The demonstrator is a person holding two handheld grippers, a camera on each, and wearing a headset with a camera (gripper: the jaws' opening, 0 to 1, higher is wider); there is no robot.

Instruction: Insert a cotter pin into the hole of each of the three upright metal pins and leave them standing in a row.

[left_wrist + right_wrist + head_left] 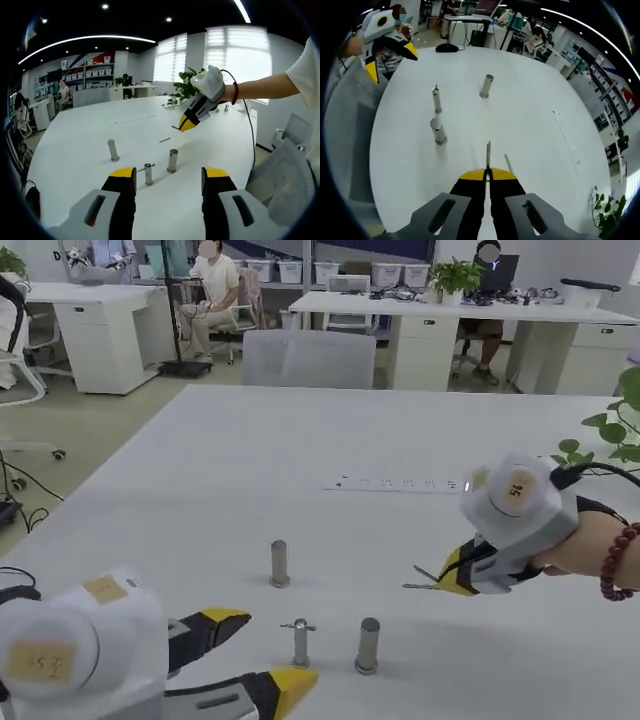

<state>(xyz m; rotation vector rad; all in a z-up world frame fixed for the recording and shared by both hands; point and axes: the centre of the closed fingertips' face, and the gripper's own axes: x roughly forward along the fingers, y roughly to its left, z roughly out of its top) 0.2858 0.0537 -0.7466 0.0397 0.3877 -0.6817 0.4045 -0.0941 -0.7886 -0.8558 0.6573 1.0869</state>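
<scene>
Three upright metal pins stand on the white table (pixel 200 490). The far pin (pixel 280 565) and the near right pin (pixel 368 645) are bare. The near middle pin (pixel 300 642) has a cotter pin across its top. My right gripper (pixel 488 173) is shut on a cotter pin (pixel 488 155), which it holds above the table to the right of the pins (pixel 445 583). A loose cotter pin (pixel 508 163) lies on the table just below it. My left gripper (pixel 168 173) is open with nothing between its jaws, and it faces the pins from the near left (pixel 262 648).
A white power strip (pixel 395 483) lies farther back on the table. A green plant (pixel 615 435) stands at the right edge. Beyond the table are a grey chair (pixel 308 358), desks and seated people.
</scene>
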